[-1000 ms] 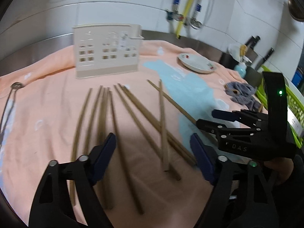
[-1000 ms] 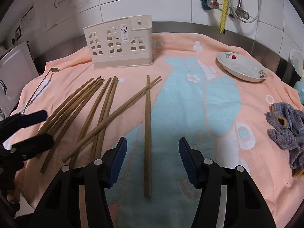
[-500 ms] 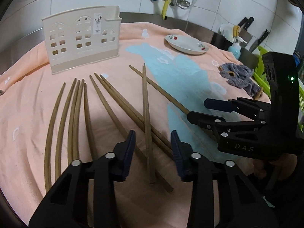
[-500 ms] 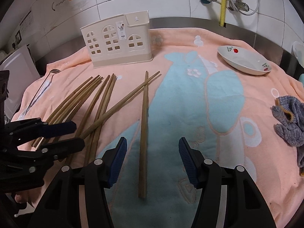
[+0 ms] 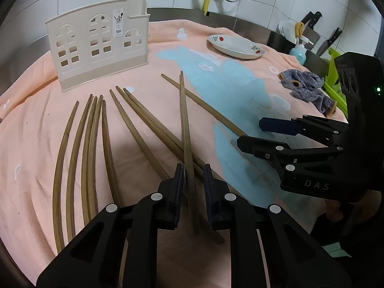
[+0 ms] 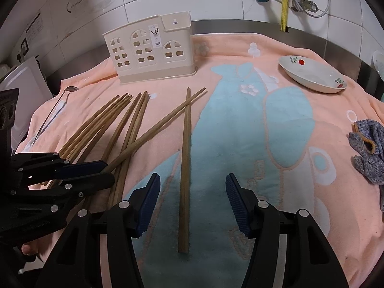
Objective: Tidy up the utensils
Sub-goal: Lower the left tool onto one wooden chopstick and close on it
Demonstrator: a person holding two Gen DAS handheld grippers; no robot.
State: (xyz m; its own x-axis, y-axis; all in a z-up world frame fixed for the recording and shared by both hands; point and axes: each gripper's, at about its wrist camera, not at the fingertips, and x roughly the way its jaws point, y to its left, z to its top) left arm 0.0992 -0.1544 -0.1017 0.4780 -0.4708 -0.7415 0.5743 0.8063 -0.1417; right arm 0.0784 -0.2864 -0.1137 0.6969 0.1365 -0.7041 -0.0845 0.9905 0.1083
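The left gripper (image 5: 194, 180) has just been closing around one chopstick (image 5: 186, 129); a narrow gap still shows on one side, so no firm grip yet. The right gripper (image 6: 192, 192) hangs open over its own chopstick (image 6: 184, 168). Picking up is the step in hand; next, probably a lift into the holder (image 5: 98, 45) beyond the chopsticks. A peach towel (image 5: 28, 144) covers the bench, with tiled wall behind the holder.

Matt brown wooden chopsticks (image 5: 184, 129) lie on a soft, nubby peach terry towel (image 5: 36, 148); the cream holder (image 5: 98, 45) is smooth plastic, the dish (image 5: 236, 46) glossy ceramic.
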